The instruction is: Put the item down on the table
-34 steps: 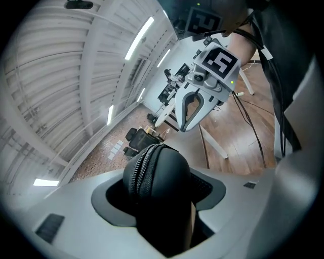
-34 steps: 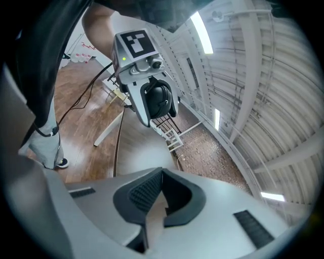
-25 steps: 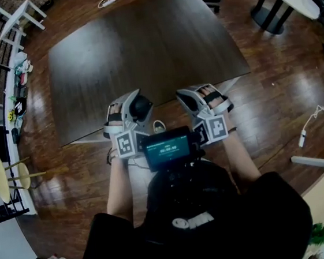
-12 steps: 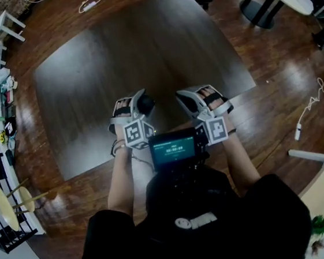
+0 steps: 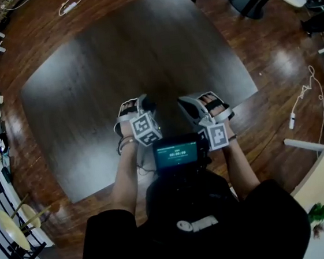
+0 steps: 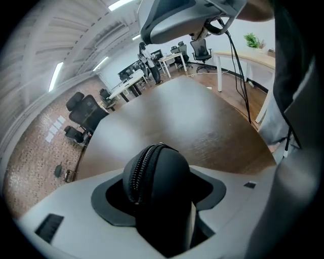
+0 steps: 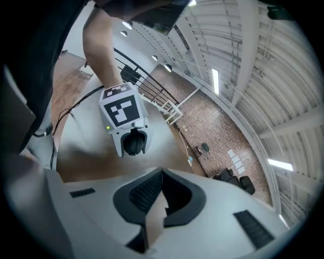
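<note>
We see a big dark table (image 5: 86, 76). Both our arms reach toward 12 o'clock over its near edge, which is at 6 o'clock. The right gripper (image 7: 161, 177), at 3 o'clock from the left one, has its jaws together with nothing in them. The left gripper (image 5: 140, 104) tips downward and squeezes a black zip pouch (image 6: 159, 192). The pouch lies lengthwise along the jaws. Its round end pokes out toward 12 o'clock, over the table.
</note>
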